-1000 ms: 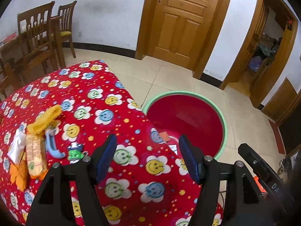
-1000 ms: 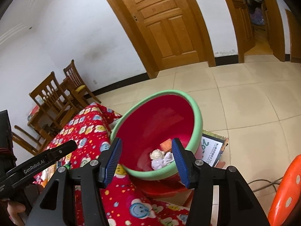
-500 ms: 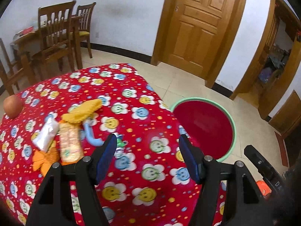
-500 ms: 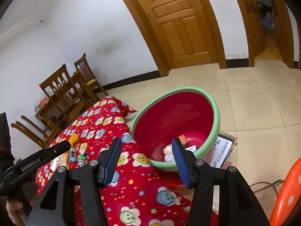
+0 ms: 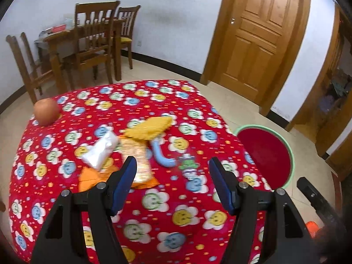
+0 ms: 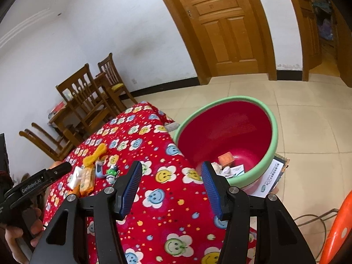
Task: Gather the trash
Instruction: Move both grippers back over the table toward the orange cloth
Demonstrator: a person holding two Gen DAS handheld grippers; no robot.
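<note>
Left wrist: left gripper (image 5: 172,181) jaws apart, empty, above wrappers (image 5: 140,151) on tablecloth (image 5: 154,200); right gripper (image 6: 170,186) likewise empty, near basin (image 6: 253,176)

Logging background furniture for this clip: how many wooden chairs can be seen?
4, all beyond the red table. Two upright by the dining table: nearer chair, far chair. Two more at its left side. Others may be hidden.
</note>
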